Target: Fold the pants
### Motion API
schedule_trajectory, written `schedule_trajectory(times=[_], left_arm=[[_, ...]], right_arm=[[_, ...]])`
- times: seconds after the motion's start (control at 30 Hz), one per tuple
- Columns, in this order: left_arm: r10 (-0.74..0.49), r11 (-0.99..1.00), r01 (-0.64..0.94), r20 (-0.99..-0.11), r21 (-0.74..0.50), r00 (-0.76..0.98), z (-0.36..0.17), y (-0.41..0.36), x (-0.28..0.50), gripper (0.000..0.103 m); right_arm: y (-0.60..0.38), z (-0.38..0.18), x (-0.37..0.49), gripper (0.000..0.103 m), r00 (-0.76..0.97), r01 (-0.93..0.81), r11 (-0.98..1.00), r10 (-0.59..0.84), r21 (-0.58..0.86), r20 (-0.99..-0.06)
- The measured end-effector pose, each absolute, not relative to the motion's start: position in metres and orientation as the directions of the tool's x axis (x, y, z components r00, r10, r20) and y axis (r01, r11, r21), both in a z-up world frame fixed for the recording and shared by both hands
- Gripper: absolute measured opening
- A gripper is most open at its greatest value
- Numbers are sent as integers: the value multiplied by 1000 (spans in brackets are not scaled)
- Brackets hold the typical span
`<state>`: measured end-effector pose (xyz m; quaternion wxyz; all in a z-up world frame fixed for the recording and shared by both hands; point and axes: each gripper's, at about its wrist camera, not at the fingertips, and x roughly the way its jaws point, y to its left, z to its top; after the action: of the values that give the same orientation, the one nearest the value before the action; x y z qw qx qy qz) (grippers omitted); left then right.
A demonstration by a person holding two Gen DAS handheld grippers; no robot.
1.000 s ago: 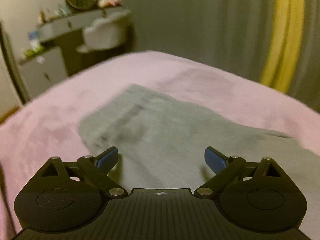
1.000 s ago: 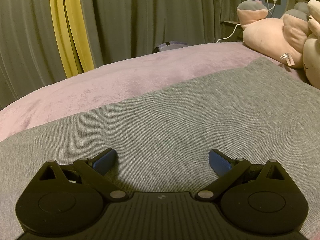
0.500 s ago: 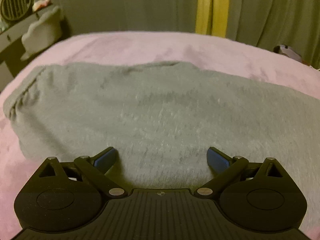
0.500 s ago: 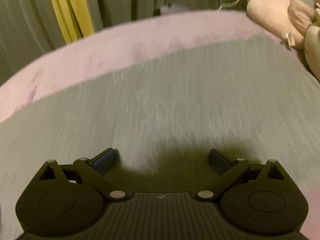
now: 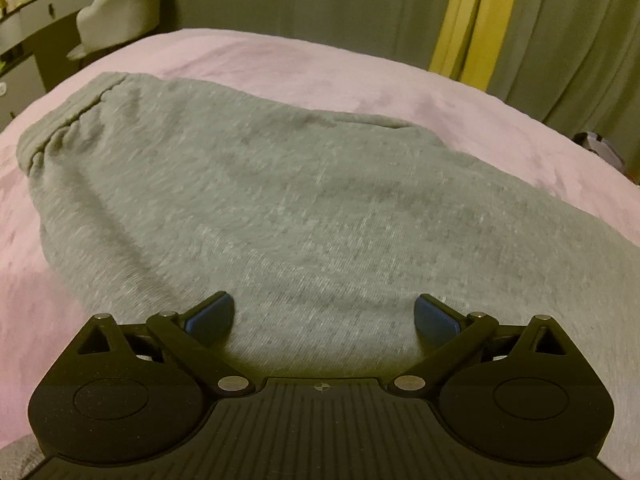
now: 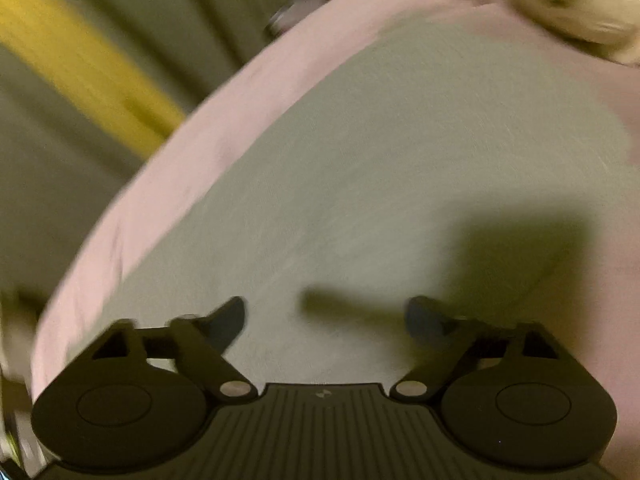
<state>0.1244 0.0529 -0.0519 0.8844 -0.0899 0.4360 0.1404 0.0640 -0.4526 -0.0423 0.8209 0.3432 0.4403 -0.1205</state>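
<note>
Grey sweatpants (image 5: 280,200) lie flat on a pink bedspread (image 5: 280,68). The ribbed waistband (image 5: 60,124) is at the far left in the left wrist view. My left gripper (image 5: 324,316) is open and empty, just above the near part of the cloth. In the right wrist view the pants (image 6: 400,184) fill the middle, blurred and tilted. My right gripper (image 6: 324,320) is open and empty over the cloth, and casts a dark shadow on it.
Grey curtains with a yellow stripe (image 5: 468,20) hang behind the bed. A dresser and a white chair (image 5: 120,12) stand at the far left. A pale plush toy (image 6: 568,4) lies on the bed at the upper right of the right wrist view.
My left gripper has swung right, from the waistband end to over the seat of the pants. My right gripper has dipped toward the cloth and rolled, tilting its view.
</note>
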Motion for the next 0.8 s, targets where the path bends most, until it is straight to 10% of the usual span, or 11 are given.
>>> schedule_trajectory(times=[0.07,0.47,0.8], left_arm=[[174,946,-324,-796,-29,579,-53,52,124,102],[163,940,-337,-791,-56,589,-52,55,124,103],[170,935,-349,-785,-63,595,-52,54,121,103]], right_arm=[[-481,-42,41,45,606,556,685,53,470,-794],[-535,-58,-12,9,626,682,512,-38,523,-779],[-544,-54,-2,4,671,660,485,-37,574,-740]])
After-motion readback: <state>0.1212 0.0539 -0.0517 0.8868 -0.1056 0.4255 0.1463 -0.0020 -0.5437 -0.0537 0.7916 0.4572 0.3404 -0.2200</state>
